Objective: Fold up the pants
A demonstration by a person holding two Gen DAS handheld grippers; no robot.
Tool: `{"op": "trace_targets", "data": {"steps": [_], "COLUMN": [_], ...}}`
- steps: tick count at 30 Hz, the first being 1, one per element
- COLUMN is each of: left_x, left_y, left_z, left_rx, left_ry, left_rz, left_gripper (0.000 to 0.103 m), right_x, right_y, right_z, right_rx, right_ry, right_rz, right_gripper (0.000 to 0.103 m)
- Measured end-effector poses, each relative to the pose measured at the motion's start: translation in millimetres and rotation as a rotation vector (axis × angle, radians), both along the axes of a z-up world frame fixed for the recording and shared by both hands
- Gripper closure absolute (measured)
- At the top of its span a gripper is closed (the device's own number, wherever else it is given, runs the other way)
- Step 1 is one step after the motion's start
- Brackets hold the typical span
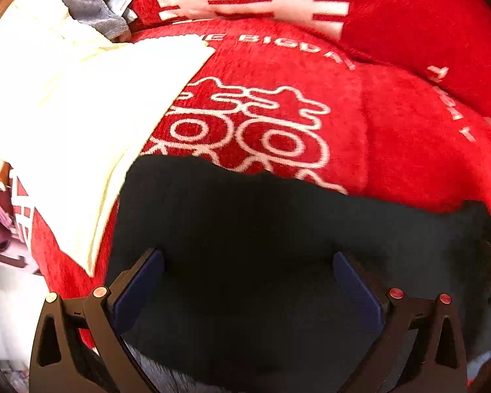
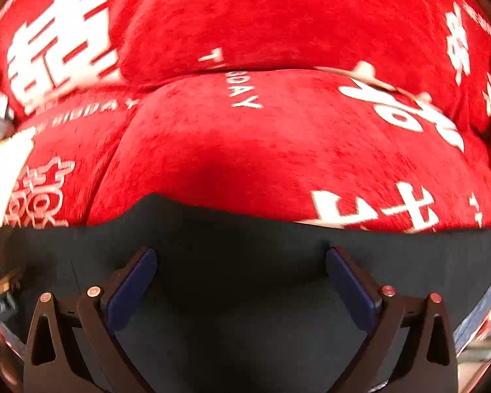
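Dark, near-black pants (image 1: 262,222) lie on a red sofa cover, filling the lower half of the left wrist view. My left gripper (image 1: 248,258) is open, its blue pads (image 1: 140,281) spread wide just above the dark cloth. The same pants (image 2: 239,239) fill the lower half of the right wrist view, their far edge wavy against the red cover. My right gripper (image 2: 241,255) is open too, blue pads (image 2: 347,278) wide apart over the cloth, holding nothing.
The red sofa cover (image 1: 392,137) with white characters and letters spreads behind the pants, also in the right wrist view (image 2: 245,150). A folded cream-white garment (image 1: 81,124) lies left of the pants. A grey garment (image 1: 81,0) sits at the far left.
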State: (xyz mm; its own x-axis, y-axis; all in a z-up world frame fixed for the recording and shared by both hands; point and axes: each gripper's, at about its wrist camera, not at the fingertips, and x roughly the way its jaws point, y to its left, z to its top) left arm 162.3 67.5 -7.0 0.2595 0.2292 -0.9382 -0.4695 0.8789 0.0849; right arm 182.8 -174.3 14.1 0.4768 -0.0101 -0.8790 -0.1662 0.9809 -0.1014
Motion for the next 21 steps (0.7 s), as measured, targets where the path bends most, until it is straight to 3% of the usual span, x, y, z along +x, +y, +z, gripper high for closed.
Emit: {"op": "trace_targets", "data": {"steps": [2, 7, 10, 12, 16, 18, 21], "left_x": [2.3, -3.3, -6.0, -6.9, 2.3, 9.0, 10.3], "left_y": [4.3, 21.8, 31.2, 32.7, 14.4, 4.1, 6.2], "left_z": [-3.5, -3.6, -0.7, 4.5, 8.3, 4.4, 0.8], "left_rx": [0.004, -0.036, -0.076, -0.085, -0.067, -0.008, -0.002], "left_ry": [-0.003, -0.023, -0.018, -0.018, -0.018, 0.015, 0.012], "left_rz": [-0.003, -0.024, 0.006, 0.032, 0.007, 0.010, 0.016], "left_gripper": [0.000, 0.000, 0.000, 0.000, 0.000, 0.000, 0.000], "right_x": [11.0, 26.1, 33.4, 28.1, 17.7, 13.9, 11.0], "right_y": [6.1, -20.0, -44.6, -55.6, -27.5, -3.9, 25.4], "right_z": [-11.5, -4.9, 1.1, 10.5, 16.9, 12.1, -3.4], "right_rx": [-0.047, 0.006, -0.009, 0.035, 0.004, -0.010, -0.054], "right_ry": [0.009, -0.015, -0.013, -0.016, -0.050, -0.042, -0.028], "right_rz": [-0.043, -0.123, -0.208, -0.245, -0.164, -0.098, -0.021], "right_gripper": [0.000, 0.000, 0.000, 0.000, 0.000, 0.000, 0.000]}}
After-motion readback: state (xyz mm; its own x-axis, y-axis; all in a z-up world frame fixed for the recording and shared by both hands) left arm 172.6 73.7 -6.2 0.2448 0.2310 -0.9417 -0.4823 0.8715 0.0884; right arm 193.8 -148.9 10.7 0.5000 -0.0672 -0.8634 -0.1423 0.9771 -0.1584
